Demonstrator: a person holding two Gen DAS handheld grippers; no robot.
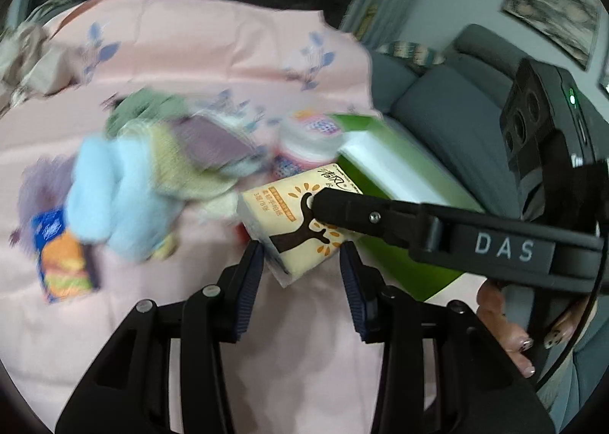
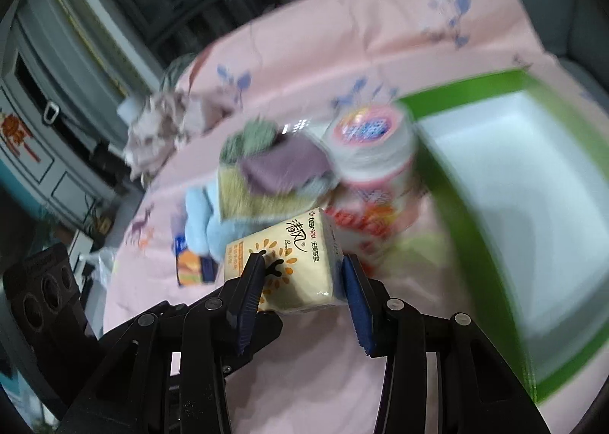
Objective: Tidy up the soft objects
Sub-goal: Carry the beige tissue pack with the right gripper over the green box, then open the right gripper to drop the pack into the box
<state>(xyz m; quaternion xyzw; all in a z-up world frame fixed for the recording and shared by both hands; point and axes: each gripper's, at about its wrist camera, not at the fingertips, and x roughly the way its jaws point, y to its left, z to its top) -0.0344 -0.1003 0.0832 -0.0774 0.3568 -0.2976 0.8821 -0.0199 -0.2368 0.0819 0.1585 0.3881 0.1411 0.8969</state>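
Blue ribbed pads of the right gripper (image 2: 304, 280) pinched a cream tissue pack (image 2: 283, 263) printed with a dark tree, held above the pink sheet (image 2: 304, 377). From the other side, the left gripper (image 1: 302, 263) had the pack's lower corner between its fingers; whether they pressed on it could not be told. Behind lay folded cloths (image 2: 266, 175), a blue plush toy (image 1: 114, 198), a tissue roll (image 2: 373, 152) and a green-rimmed box (image 2: 495, 175).
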